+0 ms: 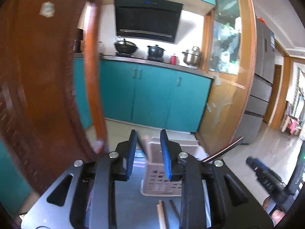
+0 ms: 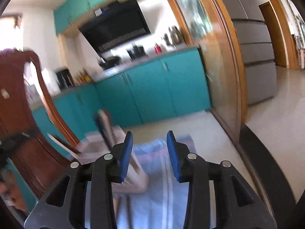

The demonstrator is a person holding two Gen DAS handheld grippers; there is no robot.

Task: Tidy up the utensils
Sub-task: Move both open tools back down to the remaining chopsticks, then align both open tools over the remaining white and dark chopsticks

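Left gripper (image 1: 148, 152) hangs with its blue fingers apart, nothing between them — a pale slotted basket (image 1: 160, 183) sits just beyond, chopsticks (image 1: 167, 213) lying on the table before it. Right gripper (image 2: 149, 152) is spread too, empty, above a striped cloth (image 2: 162, 190); the basket (image 2: 106, 148) stands left of it, blurred.

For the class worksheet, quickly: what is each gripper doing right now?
Left gripper: open, holding nothing, above the utensil basket.
Right gripper: open, holding nothing.
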